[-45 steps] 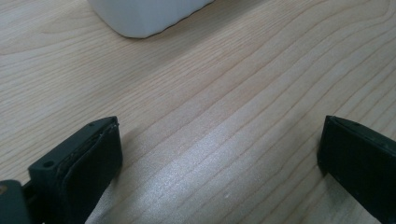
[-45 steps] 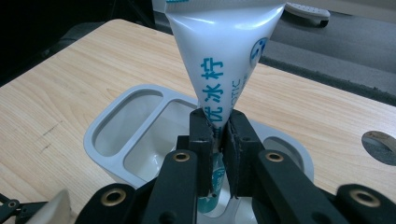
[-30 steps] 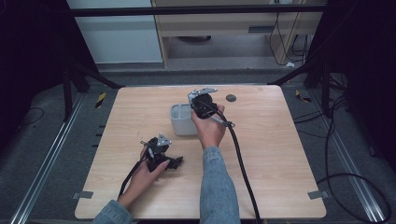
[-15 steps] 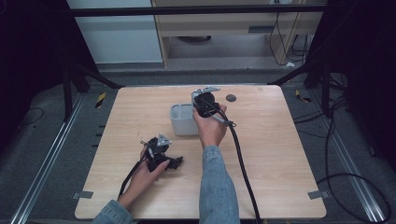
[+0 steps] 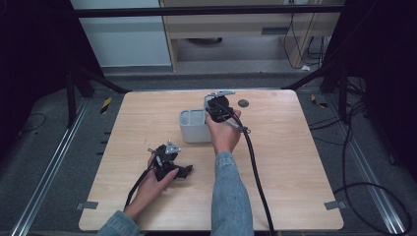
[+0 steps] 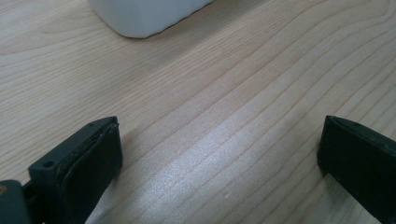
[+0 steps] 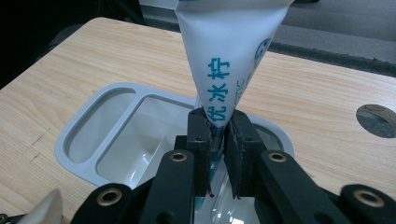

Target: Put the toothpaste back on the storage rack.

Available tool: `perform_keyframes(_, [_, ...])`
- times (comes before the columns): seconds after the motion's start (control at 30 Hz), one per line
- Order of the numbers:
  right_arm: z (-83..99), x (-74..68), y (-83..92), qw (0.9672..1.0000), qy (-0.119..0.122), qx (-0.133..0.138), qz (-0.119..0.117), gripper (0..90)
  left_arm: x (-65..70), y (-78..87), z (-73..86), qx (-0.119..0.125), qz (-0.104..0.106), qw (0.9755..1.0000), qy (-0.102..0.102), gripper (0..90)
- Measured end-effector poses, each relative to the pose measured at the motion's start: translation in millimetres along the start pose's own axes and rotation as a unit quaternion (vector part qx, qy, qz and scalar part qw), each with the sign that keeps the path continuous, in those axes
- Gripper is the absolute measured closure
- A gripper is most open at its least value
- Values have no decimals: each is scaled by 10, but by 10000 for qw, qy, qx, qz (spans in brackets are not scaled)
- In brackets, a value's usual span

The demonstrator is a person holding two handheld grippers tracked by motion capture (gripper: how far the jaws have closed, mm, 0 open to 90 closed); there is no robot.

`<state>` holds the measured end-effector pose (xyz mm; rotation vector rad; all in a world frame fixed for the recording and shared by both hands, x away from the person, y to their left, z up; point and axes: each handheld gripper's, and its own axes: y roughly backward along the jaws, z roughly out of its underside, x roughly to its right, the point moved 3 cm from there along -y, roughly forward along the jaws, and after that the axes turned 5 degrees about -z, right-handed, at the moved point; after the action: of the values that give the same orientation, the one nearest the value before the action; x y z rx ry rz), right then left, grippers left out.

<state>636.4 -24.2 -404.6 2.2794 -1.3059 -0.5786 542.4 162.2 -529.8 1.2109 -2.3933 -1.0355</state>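
Clamped in the right gripper [image 7: 217, 140], a white toothpaste tube [image 7: 229, 56] is held upright over the grey divided holder [image 7: 88, 135], not yet released inside. The left gripper [image 6: 219, 154] rests on the table [image 6: 233, 93], jaws apart and empty.

Table [image 7: 70, 60]: pale wood grain, satin sheen. Holder [image 7: 88, 140]: smooth glossy plastic. Tube [image 7: 224, 60]: smooth printed plastic.

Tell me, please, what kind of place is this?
Probably a lab or workshop set up for recording handling work. A bare wooden table stands inside a dark metal frame, loose cables lie on the floor, and the right gripper holds a tube over a grey organiser.
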Motion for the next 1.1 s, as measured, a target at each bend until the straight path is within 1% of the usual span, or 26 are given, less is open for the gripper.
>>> perform_keyframes(0.3, [-3,-3,47,9999,89,11,46,805,0,0,0,1,-2,10000,-3,0])
perform_keyframes(0.5, [2,-6,71,9999,100,-3,38,808,0,0,0,0,-2,10000,-3,0])
perform_keyframes(0.67, [17,-28,83,9997,235,-23,54,808,-1,0,0,1,-3,10000,-7,0])
perform_keyframes(1.1, [4,-56,173,9993,355,32,60,804,-1,0,0,0,-2,10000,-7,0])
